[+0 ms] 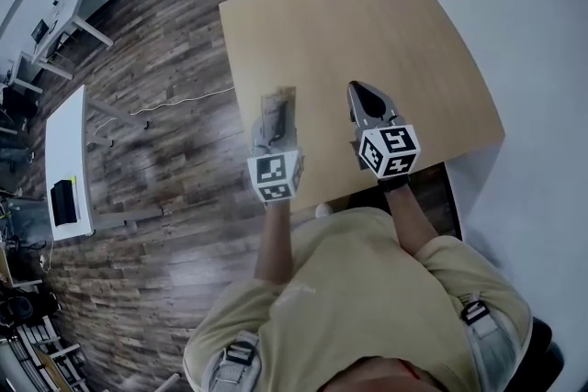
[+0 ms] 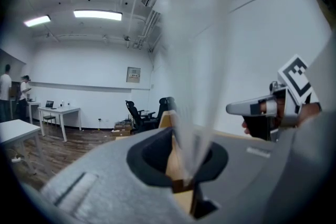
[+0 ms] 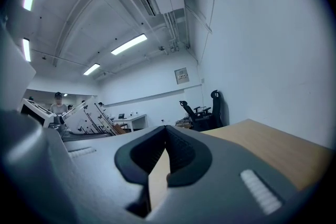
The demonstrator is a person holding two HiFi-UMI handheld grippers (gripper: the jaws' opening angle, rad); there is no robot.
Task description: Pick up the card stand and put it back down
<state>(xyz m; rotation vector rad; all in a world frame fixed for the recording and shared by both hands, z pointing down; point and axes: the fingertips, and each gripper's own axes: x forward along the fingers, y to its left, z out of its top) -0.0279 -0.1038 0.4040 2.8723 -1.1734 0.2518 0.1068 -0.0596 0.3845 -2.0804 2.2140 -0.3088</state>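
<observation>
I have the pick-up step in hand: my left gripper [image 1: 274, 126] grasps the clear card stand [image 1: 280, 99] above the tabletop [image 1: 395, 23], near its front edge. My right gripper [image 1: 365, 95] is clenched on nothing. Next, I think, lower it upright, then let go.

From the head, looks steeply down past the person's shoulders onto the wooden table [image 1: 367, 32] and the plank floor [image 1: 165, 106], from well above. From close behind the jaws of the left gripper [image 1: 276, 108], faces level across the room toward the framed sign [image 2: 133, 74] on the far wall and the office chairs [image 2: 137, 113], catching the right gripper [image 2: 231, 108] at the right. From equally close on the right gripper, faces level along the table top; shares that sign and those chairs.
</observation>
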